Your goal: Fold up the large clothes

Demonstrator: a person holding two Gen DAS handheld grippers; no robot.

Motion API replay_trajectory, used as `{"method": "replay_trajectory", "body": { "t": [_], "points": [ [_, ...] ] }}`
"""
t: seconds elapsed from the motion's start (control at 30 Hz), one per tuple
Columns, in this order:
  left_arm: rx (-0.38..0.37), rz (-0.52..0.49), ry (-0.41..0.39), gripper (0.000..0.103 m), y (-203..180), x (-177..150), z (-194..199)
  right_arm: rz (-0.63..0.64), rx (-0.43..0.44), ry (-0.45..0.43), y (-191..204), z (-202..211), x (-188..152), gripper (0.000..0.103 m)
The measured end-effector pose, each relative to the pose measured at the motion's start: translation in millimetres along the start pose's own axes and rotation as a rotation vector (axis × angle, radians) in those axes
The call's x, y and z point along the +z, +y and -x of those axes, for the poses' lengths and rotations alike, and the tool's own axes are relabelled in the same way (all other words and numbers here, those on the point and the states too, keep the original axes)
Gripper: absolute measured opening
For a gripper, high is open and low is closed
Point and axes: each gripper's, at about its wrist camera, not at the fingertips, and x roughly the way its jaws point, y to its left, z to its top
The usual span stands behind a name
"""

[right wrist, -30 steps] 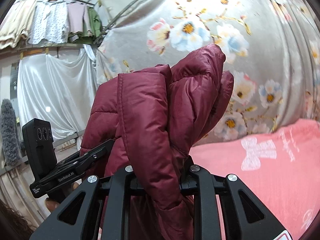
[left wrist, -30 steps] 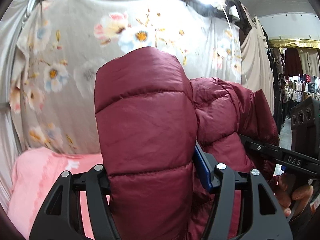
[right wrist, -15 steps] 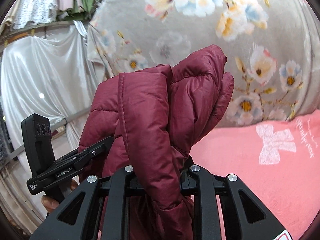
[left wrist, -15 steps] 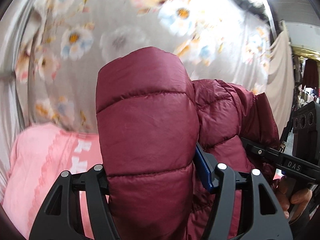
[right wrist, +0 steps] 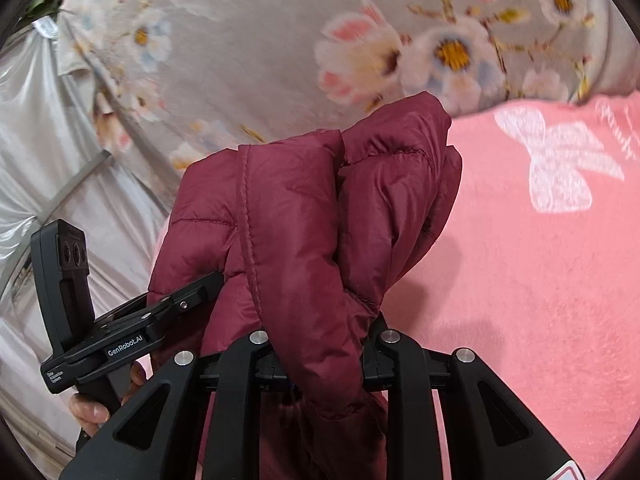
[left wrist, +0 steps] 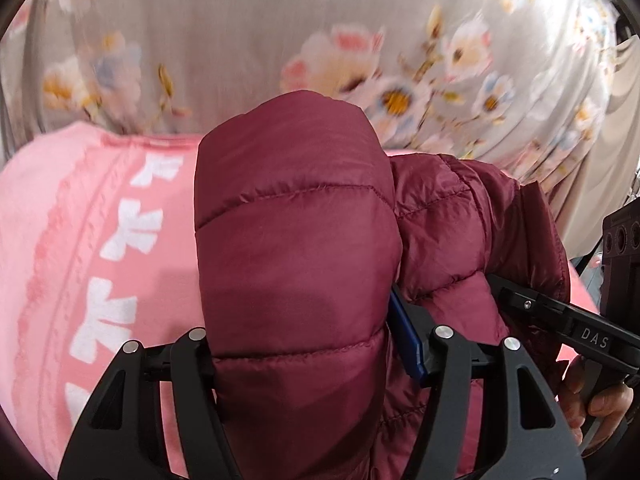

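Observation:
A maroon quilted puffer jacket [left wrist: 296, 248] fills the middle of both wrist views. My left gripper [left wrist: 304, 336] is shut on a thick padded fold of it, which bulges up between the black fingers. In the right wrist view the jacket [right wrist: 304, 216] is bunched, and my right gripper [right wrist: 320, 340] is shut on a narrower fold with a seam running down it. Each view also shows the other gripper clamped on the same jacket: the right one [left wrist: 520, 300] at the right edge, the left one [right wrist: 176, 304] at the lower left, both with a hand on the handle.
A pink blanket with white bow prints [left wrist: 100, 264] covers the surface below [right wrist: 540, 280]. Behind it hangs a grey floral cloth [left wrist: 248, 32]. A silvery plastic sheet [right wrist: 36, 128] hangs at the left of the right wrist view.
Both grippers have come down and tipped toward the pink blanket, which now fills much more of each view. The ceiling, hanging clothes and shop background have left the frames. Both grips on the jacket are unchanged.

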Motion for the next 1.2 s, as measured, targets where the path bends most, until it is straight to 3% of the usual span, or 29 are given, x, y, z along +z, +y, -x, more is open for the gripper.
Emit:
{"method": "replay_trajectory", "body": {
  "t": [0.17,0.37,0.53,0.63,0.77,0.83,0.87,0.93,1.0,1.2],
  "points": [
    [0.027,0.03,0.058,0.06,19,-13,-49,-0.038,-0.021,0.04,-26,-43,-11,0.02],
    [0.074,0.03,0.064,0.064,31,-25,-74,-0.087,-0.011,0.049,-53,-70,-22,0.023],
    [0.077,0.086,0.069,0.073,47,-31,-88,-0.11,-0.013,0.051,-67,-79,-30,0.036],
    [0.09,0.091,0.067,0.079,47,-32,-90,-0.13,-0.021,0.045,-74,-76,-33,0.044],
    [0.205,0.072,0.049,0.086,48,-31,-72,-0.145,-0.076,0.023,-82,-48,-35,0.049],
    [0.253,0.081,0.039,0.086,52,-29,-56,-0.136,-0.142,-0.041,-81,-19,-34,0.049],
    [0.273,0.092,0.029,0.086,54,-27,-46,-0.112,-0.195,-0.08,-76,-7,-31,0.049],
    [0.308,0.108,0.004,0.086,54,-20,-31,-0.044,-0.25,-0.128,-61,7,-23,0.031],
    [0.329,0.116,-0.016,0.086,46,-10,-22,0.032,-0.282,-0.131,-38,9,-11,0.023],
    [0.374,0.07,0.016,0.086,14,1,-50,0.168,-0.326,-0.068,2,-37,-2,0.02]
  ]
}}
